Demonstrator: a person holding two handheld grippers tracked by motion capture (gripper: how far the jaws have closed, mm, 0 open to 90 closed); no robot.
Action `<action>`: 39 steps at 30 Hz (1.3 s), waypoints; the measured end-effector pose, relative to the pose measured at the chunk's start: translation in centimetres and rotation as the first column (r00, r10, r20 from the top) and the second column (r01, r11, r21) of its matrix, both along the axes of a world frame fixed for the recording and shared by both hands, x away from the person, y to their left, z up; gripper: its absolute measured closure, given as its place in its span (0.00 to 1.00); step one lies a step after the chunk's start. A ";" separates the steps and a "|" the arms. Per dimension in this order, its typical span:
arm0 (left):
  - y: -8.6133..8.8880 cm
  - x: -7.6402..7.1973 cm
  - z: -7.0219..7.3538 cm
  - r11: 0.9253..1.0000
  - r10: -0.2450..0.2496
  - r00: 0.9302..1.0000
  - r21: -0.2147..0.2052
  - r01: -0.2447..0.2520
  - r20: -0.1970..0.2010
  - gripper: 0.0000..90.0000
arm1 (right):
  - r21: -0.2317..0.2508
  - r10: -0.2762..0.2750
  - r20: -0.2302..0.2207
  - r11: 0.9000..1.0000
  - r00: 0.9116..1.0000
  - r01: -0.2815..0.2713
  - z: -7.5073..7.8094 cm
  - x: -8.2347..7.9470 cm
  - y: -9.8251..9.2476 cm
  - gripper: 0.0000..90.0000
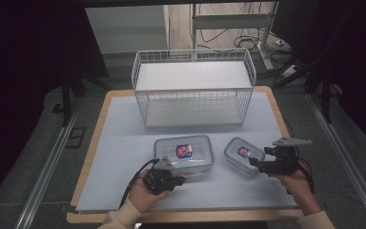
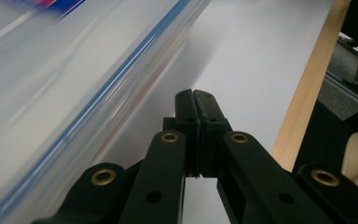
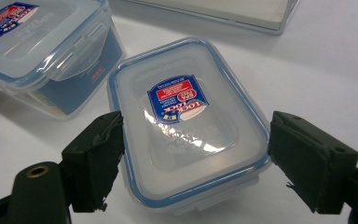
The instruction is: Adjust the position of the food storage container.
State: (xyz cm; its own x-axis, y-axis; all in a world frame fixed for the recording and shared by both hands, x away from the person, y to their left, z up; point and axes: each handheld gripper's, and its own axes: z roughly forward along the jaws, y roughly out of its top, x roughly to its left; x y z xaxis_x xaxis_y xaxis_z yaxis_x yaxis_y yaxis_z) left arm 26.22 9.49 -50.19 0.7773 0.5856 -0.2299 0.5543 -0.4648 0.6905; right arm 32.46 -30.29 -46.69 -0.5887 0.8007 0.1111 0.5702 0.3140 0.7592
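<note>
In front of the wire basket (image 1: 193,88) on the tabletop (image 1: 119,143), the right hand-held gripper (image 3: 193,163) spreads wide around the small container (image 3: 186,121); the left hand-held gripper (image 2: 195,100), clenched empty, sits beside the large container (image 1: 183,153).

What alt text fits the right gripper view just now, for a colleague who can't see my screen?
The right gripper is open, its two black jaws straddling a small clear lidded container with a red and blue label. A larger container of the same kind sits beyond it on the white table surface.
</note>
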 end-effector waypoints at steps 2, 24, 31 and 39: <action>1.5 -0.3 -0.3 0.999 0.033 0.999 -0.007 -0.033 -0.016 1.00 | 0.002 -0.002 0.001 1.000 1.000 0.002 0.1 0.0 0.0 0.21; 4.5 0.8 -1.6 0.991 0.130 0.990 -0.008 -0.131 -0.050 1.00 | -0.002 0.007 0.000 1.000 1.000 -0.007 0.1 -0.1 0.3 0.21; 4.9 1.3 -1.7 0.989 0.145 0.988 -0.013 -0.146 -0.055 1.00 | -0.001 0.007 0.000 1.000 1.000 -0.007 0.1 -0.1 0.4 0.21; 5.3 1.8 -1.9 0.985 0.170 0.984 -0.011 -0.171 -0.061 1.00 | 0.000 0.008 0.000 1.000 1.000 -0.008 0.1 -0.1 0.4 0.21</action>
State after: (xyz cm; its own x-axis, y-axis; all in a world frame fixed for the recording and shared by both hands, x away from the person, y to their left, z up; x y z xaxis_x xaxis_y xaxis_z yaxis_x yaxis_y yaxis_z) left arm 28.01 14.81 -52.13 0.6512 0.7040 -0.2835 0.6648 -0.3490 0.6604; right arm 32.38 -29.90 -46.57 -0.5948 0.7962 0.1109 0.5681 0.3187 0.7588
